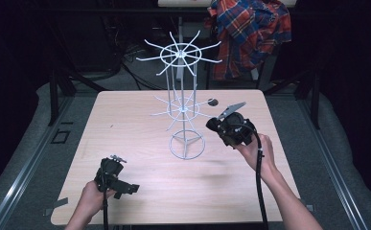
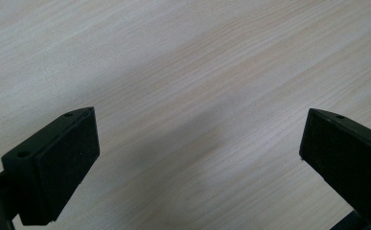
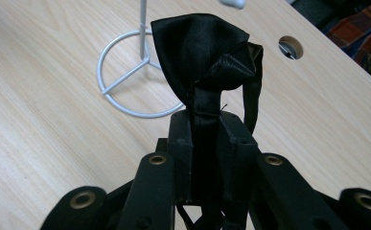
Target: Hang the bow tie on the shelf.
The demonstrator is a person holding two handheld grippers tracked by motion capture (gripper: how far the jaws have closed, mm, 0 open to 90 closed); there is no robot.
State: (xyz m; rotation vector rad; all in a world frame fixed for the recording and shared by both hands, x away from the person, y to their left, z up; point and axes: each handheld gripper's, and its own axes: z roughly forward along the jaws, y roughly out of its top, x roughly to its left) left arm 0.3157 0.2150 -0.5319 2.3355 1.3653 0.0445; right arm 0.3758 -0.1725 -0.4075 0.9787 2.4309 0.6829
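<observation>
Right hand-held gripper (image 3: 207, 143) clamps black, perhaps satin, bow tie (image 3: 207, 57).

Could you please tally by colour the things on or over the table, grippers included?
Black: 3, the left gripper, the right gripper and the black satin bow tie it clamps.
White: 1, the wire display rack.
Total: 4.

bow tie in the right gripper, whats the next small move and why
Probably lift the right gripper toward a prong of the white wire rack. Its jaws are shut on the black bow tie, the rack stands just beside it, and the left gripper is open over bare table.
</observation>
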